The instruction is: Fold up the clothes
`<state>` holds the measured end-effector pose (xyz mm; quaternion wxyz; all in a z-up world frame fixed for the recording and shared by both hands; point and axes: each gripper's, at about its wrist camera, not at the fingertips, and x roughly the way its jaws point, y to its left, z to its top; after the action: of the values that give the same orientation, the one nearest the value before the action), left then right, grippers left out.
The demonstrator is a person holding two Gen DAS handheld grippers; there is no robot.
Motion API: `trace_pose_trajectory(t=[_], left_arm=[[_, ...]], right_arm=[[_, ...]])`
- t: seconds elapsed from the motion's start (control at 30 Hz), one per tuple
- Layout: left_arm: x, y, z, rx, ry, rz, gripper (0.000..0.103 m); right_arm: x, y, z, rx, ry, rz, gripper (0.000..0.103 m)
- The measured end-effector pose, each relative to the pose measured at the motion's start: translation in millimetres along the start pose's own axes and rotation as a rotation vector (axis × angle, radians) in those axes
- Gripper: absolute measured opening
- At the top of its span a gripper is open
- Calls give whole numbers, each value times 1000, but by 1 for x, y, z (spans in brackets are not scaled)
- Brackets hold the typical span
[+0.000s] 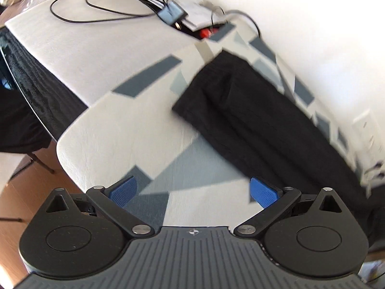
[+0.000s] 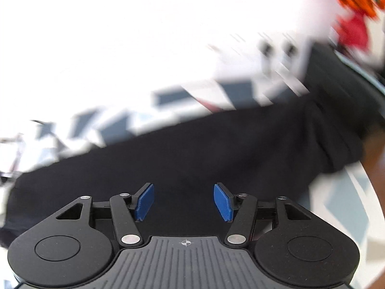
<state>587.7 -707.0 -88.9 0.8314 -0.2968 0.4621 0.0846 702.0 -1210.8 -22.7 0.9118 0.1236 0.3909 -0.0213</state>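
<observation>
Blue-padded left hand-held gripper (image 1: 193, 192) spread wide and empty above the patterned white-and-grey cloth covering the tabletop (image 1: 115, 130); right hand-held gripper (image 2: 184, 202) likewise released, pads apart with nothing between, hovering over the long, black, ribbed knit garment (image 2: 192, 149) lying folded in a strip across that cloth. Best next to take both ends of the strip squarely and bring one over the other, edges matched, probably. Seen only from the left wrist: black cables (image 1: 101, 7) at the far end; only from the right: something orange and red (image 2: 353, 7), too blurred to name.
</observation>
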Motion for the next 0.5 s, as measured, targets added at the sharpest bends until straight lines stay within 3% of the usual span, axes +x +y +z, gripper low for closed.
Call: trace_pose_trajectory(t=[0.13,0.23,0.37,0.5], left_arm=[[-17,-13,23,14,-92,-13,102],[-22,-27,37,74,-154,-10,102],[0,-42,39,139,-125,16,97],[30,-46,32,130,-58,-21,77]], right_arm=[[-24,58,40,-147,-93,214,57],[-14,99,49,-284,-101,370,58],[27,150,30,-476,-57,495,56],[81,183,-6,-620,37,601,53]])
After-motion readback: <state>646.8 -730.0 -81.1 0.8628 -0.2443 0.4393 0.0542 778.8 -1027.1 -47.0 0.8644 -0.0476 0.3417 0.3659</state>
